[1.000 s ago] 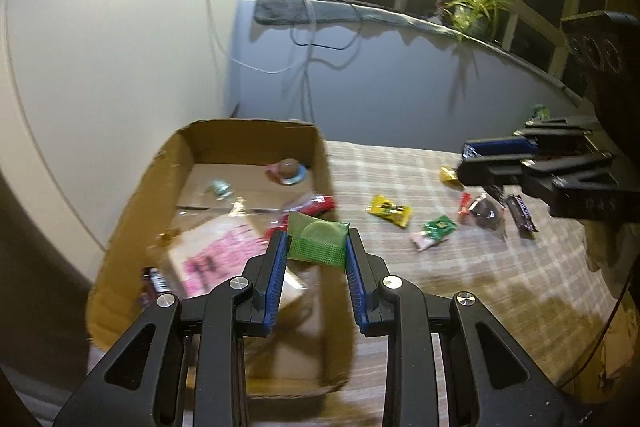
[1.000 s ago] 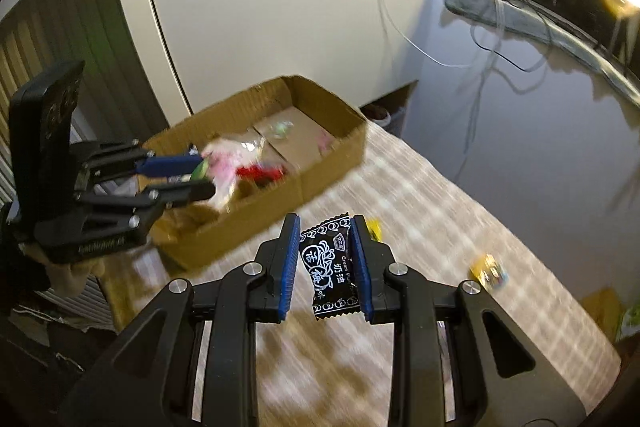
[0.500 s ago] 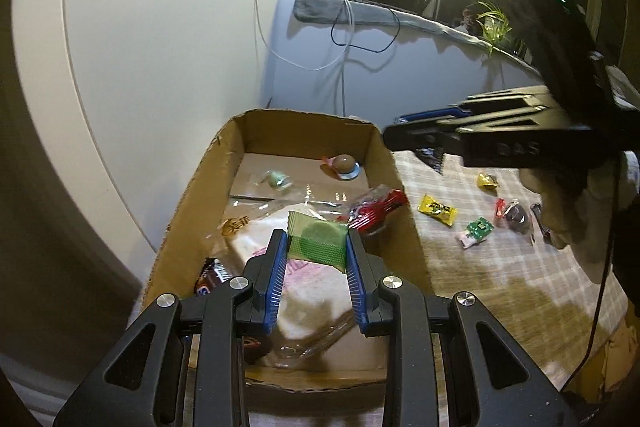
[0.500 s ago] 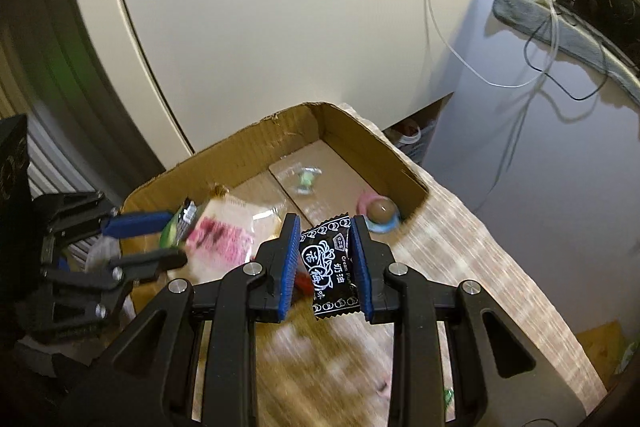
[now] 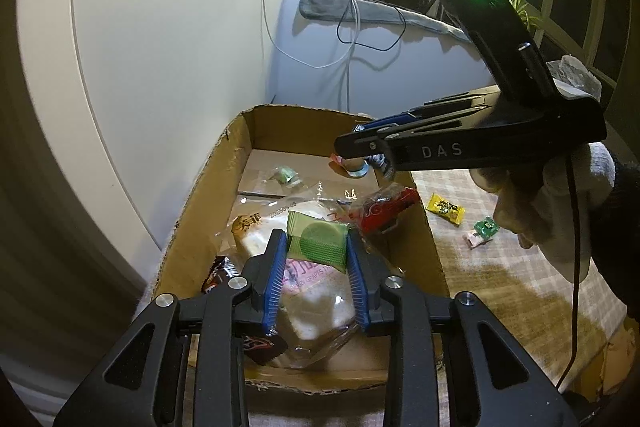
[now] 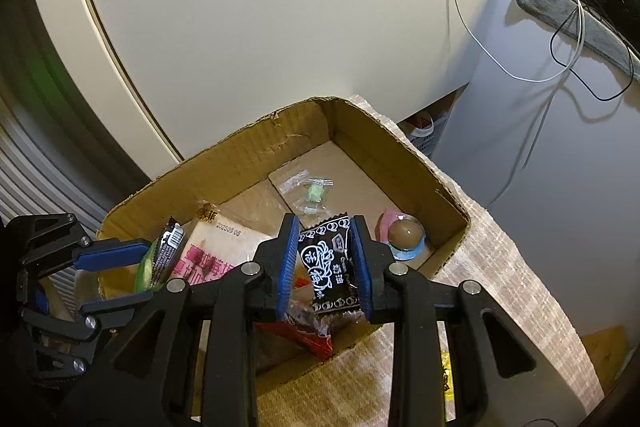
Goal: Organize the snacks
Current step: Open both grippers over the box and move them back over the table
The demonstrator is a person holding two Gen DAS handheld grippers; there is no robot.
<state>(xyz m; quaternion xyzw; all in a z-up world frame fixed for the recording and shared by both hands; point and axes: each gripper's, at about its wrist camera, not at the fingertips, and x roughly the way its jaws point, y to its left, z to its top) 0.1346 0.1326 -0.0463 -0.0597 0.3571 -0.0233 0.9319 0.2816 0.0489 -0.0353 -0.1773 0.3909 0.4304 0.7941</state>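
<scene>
An open cardboard box [image 5: 208, 187] [image 6: 248, 155] stands on the checked tablecloth by the wall. My left gripper [image 5: 316, 247] is shut on a green square snack packet [image 5: 318, 241] and holds it above the box's near half. My right gripper [image 6: 325, 259] is shut on a black snack packet with white writing [image 6: 326, 263] and holds it over the box. The right gripper also shows in the left wrist view [image 5: 352, 143] above the box's far end. The left gripper shows in the right wrist view [image 6: 112, 275] at the box's left end.
The box holds a pink-and-white bag [image 5: 316, 291], a red packet [image 5: 384, 209], a small green candy [image 5: 286, 175], a brown jelly cup [image 6: 404, 233] and a dark wrapper [image 5: 218, 273]. A yellow packet [image 5: 445, 207] and a green-pink candy [image 5: 482, 231] lie on the cloth.
Both grippers moved in over the box with their packets still held. The right gripper swung from the table side to above the box's far end.
</scene>
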